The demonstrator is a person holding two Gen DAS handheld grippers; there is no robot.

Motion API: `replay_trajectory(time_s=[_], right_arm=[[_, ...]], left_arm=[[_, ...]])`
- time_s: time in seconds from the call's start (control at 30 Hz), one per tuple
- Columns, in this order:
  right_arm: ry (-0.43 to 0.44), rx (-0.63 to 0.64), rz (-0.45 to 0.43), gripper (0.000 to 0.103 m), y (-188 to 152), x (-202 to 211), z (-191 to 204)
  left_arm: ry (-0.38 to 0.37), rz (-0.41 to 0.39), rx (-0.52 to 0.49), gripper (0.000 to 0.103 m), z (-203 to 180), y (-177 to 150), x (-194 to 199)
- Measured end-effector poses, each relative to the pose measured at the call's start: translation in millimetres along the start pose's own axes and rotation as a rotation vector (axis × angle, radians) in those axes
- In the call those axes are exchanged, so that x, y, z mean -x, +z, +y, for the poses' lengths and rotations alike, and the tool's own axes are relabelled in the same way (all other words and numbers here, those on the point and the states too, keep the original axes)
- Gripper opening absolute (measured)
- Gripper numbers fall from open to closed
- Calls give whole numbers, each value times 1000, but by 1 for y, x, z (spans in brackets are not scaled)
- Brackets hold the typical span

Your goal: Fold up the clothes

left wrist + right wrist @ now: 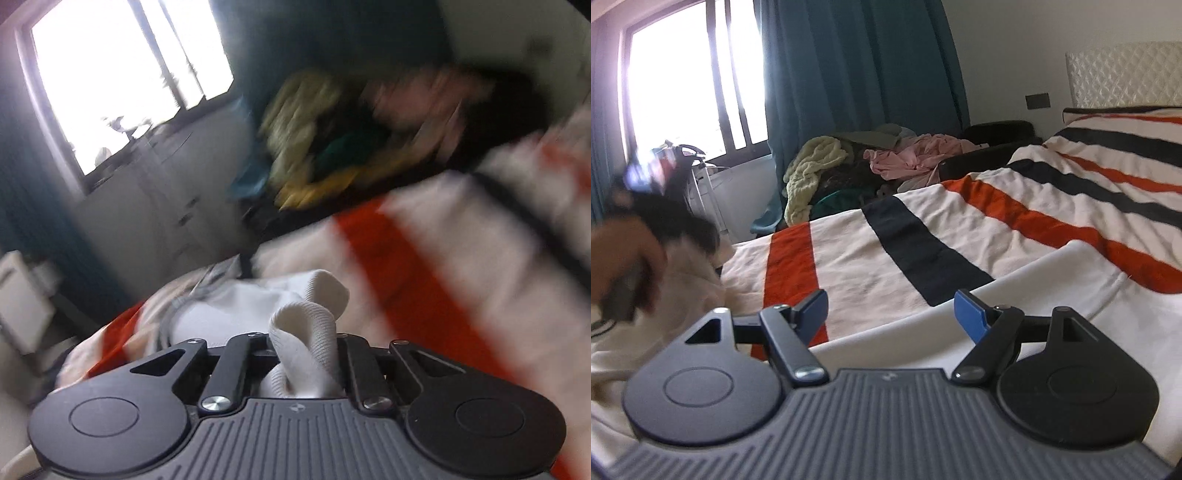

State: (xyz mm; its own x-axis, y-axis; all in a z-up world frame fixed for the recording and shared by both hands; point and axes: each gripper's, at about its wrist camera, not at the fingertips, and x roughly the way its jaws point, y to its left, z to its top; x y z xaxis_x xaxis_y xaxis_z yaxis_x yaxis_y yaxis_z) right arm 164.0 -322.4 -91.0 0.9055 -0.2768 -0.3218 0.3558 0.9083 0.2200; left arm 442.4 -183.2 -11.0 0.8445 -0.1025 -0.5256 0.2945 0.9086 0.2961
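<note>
1. Left gripper (pixel 304 347): jaws pinched on a ribbed edge of the white garment (pixel 310 332), cloth bunched up betw. them.
2. Right gripper (pixel 892 314): jaws spread, nothing held, blue pads (pixel 967 314) just above the garment's flat part (pixel 1015 295).
3. Garment lies on striped blanket (pixel 923 236) on the bed.
4. Hand (pixel 620 258) at left, blurred.
5. Clothes pile (pixel 857 162) beyond bed, near teal curtain (pixel 857 62).

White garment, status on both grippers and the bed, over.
Left gripper shut on the white garment, ribbed edge bunched between its fingers. Right gripper open, empty, over the garment. Striped blanket ahead; no obstruction seen.
</note>
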Motion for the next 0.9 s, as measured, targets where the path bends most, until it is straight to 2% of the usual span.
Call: replay_trajectory(time_s=[0.07, 0.13, 0.2, 0.23, 0.3, 0.33, 0.37, 0.4, 0.5, 0.63, 0.8, 0.9], right_arm=[[1, 13, -9, 77, 1, 6, 1], [4, 20, -30, 77, 4, 14, 3], [-1, 24, -53, 77, 8, 18, 3], [-6, 22, -58, 77, 9, 20, 2], [-11, 23, -60, 77, 9, 21, 1], [-13, 26, -60, 77, 9, 20, 0], [-15, 30, -58, 77, 8, 20, 0], [-15, 29, -51, 77, 7, 18, 0], [-7, 15, -36, 77, 6, 14, -2], [18, 4, -18, 77, 4, 10, -1], [58, 29, 8, 77, 0, 9, 6], [81, 45, 23, 77, -3, 8, 10]], left_arm=[[-137, -129, 101, 13, 14, 15, 39], [-198, -235, 128, 14, 21, 20, 69], [-209, -234, 149, 19, 22, 20, 77], [-208, -204, 185, 25, 23, 16, 74], [-189, -149, 262, 49, 28, 5, 67], [-172, -135, 290, 56, 31, 0, 63], [-153, -124, 305, 69, 33, -5, 62], [-133, -114, 314, 77, 35, -10, 62], [-143, -114, 341, 81, 48, -34, 78], [-175, -146, 365, 83, 70, -83, 131], [-102, -119, 366, 87, 83, -159, 212], [-85, -82, 367, 87, 81, -189, 238]])
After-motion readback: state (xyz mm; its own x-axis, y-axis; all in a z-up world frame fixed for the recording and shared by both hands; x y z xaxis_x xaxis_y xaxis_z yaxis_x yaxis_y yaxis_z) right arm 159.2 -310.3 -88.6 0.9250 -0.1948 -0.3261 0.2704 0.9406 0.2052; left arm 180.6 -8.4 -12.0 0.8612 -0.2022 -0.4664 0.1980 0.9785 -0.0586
